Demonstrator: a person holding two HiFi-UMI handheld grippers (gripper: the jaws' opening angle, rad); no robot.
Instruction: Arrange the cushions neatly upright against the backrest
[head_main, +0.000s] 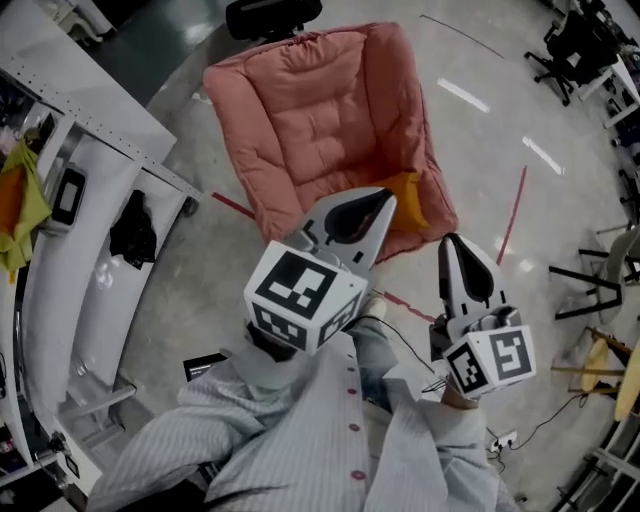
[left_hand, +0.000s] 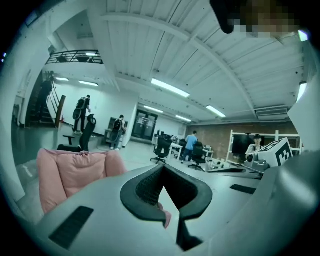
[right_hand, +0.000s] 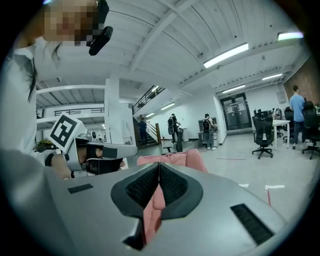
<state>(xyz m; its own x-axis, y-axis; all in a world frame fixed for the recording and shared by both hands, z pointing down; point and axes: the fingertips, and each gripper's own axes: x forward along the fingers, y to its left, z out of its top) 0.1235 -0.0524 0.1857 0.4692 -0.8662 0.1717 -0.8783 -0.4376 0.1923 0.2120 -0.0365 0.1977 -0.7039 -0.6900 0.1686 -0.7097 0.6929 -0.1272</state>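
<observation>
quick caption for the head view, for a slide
Shut left gripper and shut right gripper above a pink quilted fabric floor chair with a small orange cushion at its near corner

The armchair (head_main: 320, 120) stands on the floor (head_main: 200, 250) ahead, with an office chair (head_main: 270, 15) behind it and a bench (head_main: 100, 130) to its left. A cushion (head_main: 410, 195) lies at its near right corner. The left gripper (head_main: 383, 203) hangs before that corner, and the right gripper (head_main: 452, 243) is just to its right.

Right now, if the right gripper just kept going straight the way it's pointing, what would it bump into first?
Most likely the pink padded chair: the right gripper view shows it directly beyond the shut tips of the right gripper, with nothing nearer in that line. Depth is hard to judge.
</observation>
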